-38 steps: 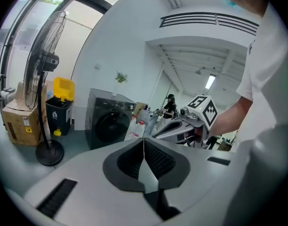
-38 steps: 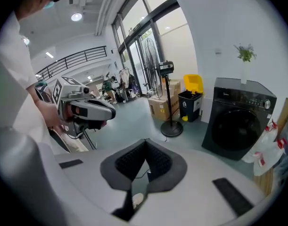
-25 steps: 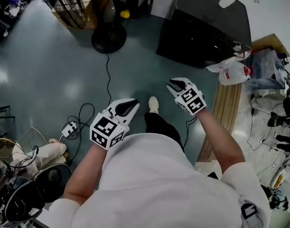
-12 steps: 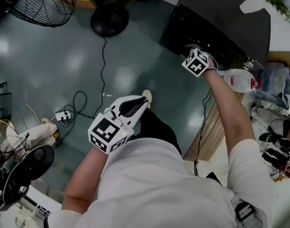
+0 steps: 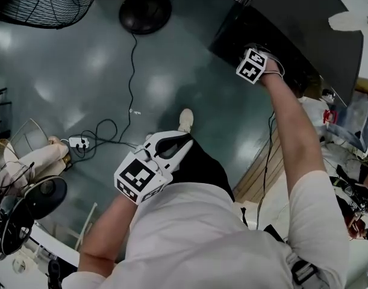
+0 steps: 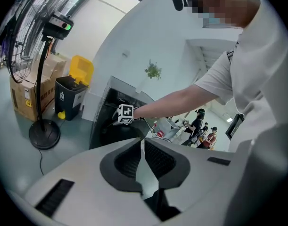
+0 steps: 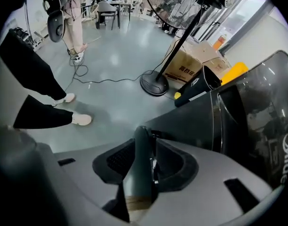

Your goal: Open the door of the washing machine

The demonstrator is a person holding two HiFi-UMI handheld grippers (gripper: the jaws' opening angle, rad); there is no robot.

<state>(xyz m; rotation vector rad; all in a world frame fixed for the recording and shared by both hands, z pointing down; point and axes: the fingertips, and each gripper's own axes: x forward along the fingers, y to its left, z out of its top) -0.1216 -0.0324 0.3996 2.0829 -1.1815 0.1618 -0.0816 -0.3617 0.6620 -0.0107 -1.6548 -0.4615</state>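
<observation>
The dark washing machine [image 5: 292, 23] stands at the upper right of the head view. My right gripper [image 5: 260, 52] reaches down onto its front top edge, the marker cube facing up. In the right gripper view a grey bar of the door [image 7: 143, 159] lies between the jaws of the right gripper [image 7: 146, 147], which are opening; a thin gap shows on the bar's right side. The machine's glossy dark panel [image 7: 242, 121] fills the right. My left gripper [image 5: 185, 142] hangs near my leg, shut and empty. From the left gripper [image 6: 142, 149] I see the machine [image 6: 111, 126] and the right gripper's cube [image 6: 126, 113].
A standing fan's round base [image 5: 145, 9] and its cable [image 5: 132, 89] lie on the grey floor, with a power strip [image 5: 80, 142] at the left. Plastic bags [image 5: 319, 110] pile beside the machine. A cardboard box [image 7: 191, 67] and a yellow-lidded bin [image 6: 73, 91] stand behind.
My right gripper has swung from in front of my body out and down onto the washing machine's front edge. The left gripper has shifted a little towards my leg.
</observation>
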